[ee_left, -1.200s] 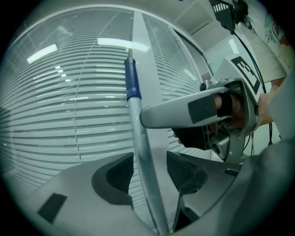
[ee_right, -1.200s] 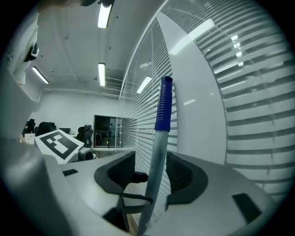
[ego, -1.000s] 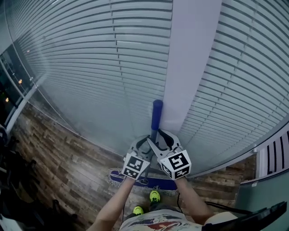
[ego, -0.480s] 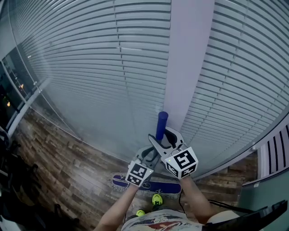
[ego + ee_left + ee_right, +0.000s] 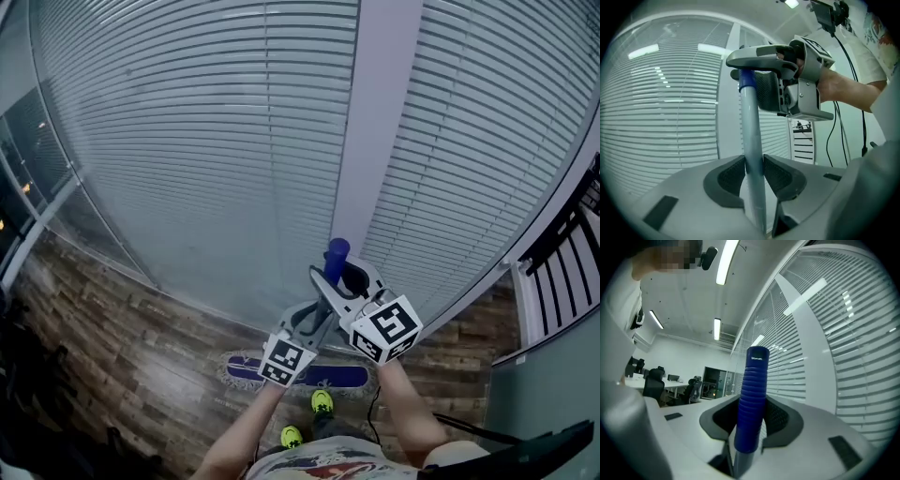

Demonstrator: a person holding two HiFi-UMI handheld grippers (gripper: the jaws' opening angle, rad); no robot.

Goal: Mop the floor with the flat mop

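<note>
1. Jaws having just been closing, left gripper is pinching the mop handle, right gripper its blue top.
2. Mop head is lying lower centre — a slack pinch could be letting it twist.

Right hand-held gripper rose along mop handle, jaws closing on it.

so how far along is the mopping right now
Done: the left gripper grips the grey shaft, the right gripper the blue grip, jaws just closing on them. In hand: the mop head lies flat on the wood floor by the blinds. Left: the mopping; no wiped patch shows.
</note>
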